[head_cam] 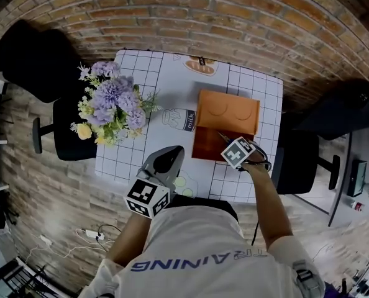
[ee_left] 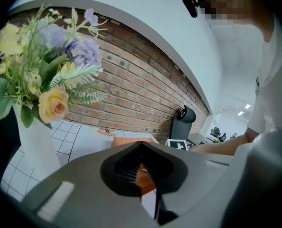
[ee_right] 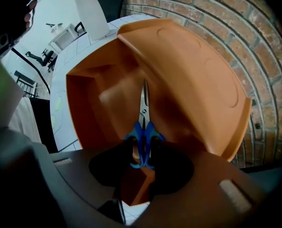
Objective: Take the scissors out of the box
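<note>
In the head view we find the table (head_cam: 172, 73) at the frame's centre, with the flowers (head_cam: 110, 104) on its left part and the box (head_cam: 209, 144) on its right part, the lid (head_cam: 228, 112) raised behind it toward the top. The scissors (ee_right: 144, 122) lie in the box, their handles between the jaws of the right gripper (ee_right: 142, 158). The left gripper (head_cam: 167, 160) sits over the table's lower edge, lower left of the box.

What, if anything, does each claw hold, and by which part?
Nothing is held. The right claw stands open astride the blue handles of the scissors in the box, pads not pressing; the left claw is shut and empty.
</note>
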### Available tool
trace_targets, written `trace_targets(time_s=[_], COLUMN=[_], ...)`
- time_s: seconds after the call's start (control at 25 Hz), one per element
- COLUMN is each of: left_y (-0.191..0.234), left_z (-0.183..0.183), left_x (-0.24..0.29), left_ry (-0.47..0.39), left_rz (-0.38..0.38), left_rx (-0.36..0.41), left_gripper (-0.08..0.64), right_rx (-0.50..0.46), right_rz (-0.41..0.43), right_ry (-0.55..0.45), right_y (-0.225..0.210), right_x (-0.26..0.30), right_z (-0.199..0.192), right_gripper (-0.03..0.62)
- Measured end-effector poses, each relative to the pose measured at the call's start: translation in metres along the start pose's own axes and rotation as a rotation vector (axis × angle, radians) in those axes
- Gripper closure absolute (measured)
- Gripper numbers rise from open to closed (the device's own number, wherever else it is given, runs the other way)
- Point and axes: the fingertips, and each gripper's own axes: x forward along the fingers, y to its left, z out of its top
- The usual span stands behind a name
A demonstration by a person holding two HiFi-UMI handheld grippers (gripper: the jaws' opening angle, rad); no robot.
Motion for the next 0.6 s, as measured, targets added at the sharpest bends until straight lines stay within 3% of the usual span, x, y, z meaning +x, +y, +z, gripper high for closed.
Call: trace_targets(time_s=[0.32, 0.4, 0.6], left_y=[0.006, 0.006, 0.003], left_z=[0.001, 0.001, 0.006], left_x=[-0.004, -0.003, -0.001], left_ry=[-0.002, -0.002, -0.006], left_rz=[-0.011, -0.014, -0.039], left_rx=[0.003, 0.004, 0.004], left_gripper=[0.558, 0.558, 0.558], right_rx=[0.024, 0.015, 0.009], right_rz=[-0.001, -0.008, -0.04], right_ry=[0.043, 0.021, -0.102], right_y=[0.003, 0.003, 0.01], right_x=[0.009, 0.008, -0.01], right_z=[0.0, 0.001, 0.0], right_gripper=[0.456, 0.485, 0.488])
